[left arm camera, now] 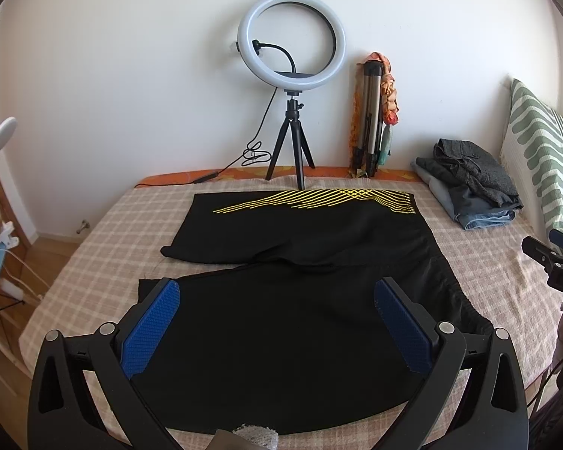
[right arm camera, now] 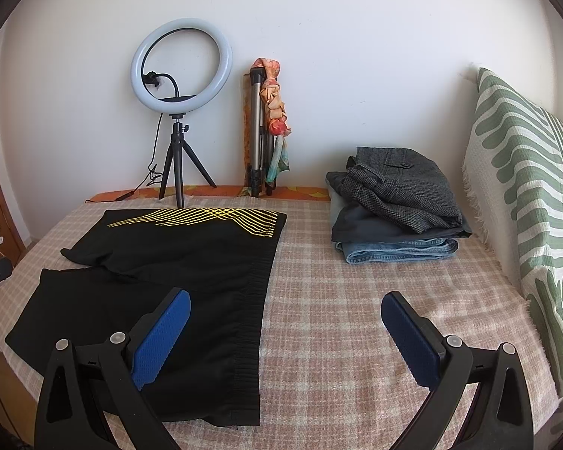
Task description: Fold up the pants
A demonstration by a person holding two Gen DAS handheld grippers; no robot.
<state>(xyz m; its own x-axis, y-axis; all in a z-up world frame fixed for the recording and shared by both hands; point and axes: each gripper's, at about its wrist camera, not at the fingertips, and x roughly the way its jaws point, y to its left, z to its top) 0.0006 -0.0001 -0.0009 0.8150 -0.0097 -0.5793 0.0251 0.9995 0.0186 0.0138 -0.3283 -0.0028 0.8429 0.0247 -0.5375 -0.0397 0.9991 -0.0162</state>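
Black shorts with yellow lines (left arm camera: 300, 262) lie spread flat on the checked bed cover, waistband to the right, legs to the left. They also show in the right wrist view (right arm camera: 161, 270). My left gripper (left arm camera: 277, 300) is open and empty, hovering over the near leg of the shorts. My right gripper (right arm camera: 285, 311) is open and empty, above the waistband edge (right arm camera: 255, 318) and the bare cover to its right. The right gripper also shows at the right edge of the left wrist view (left arm camera: 555, 258).
A stack of folded clothes (right arm camera: 394, 206) lies at the back right of the bed (right arm camera: 356, 337). A green-patterned pillow (right arm camera: 525, 206) stands on the right. A ring light on a tripod (right arm camera: 180, 112) and a folded tripod (right arm camera: 262, 131) stand against the wall.
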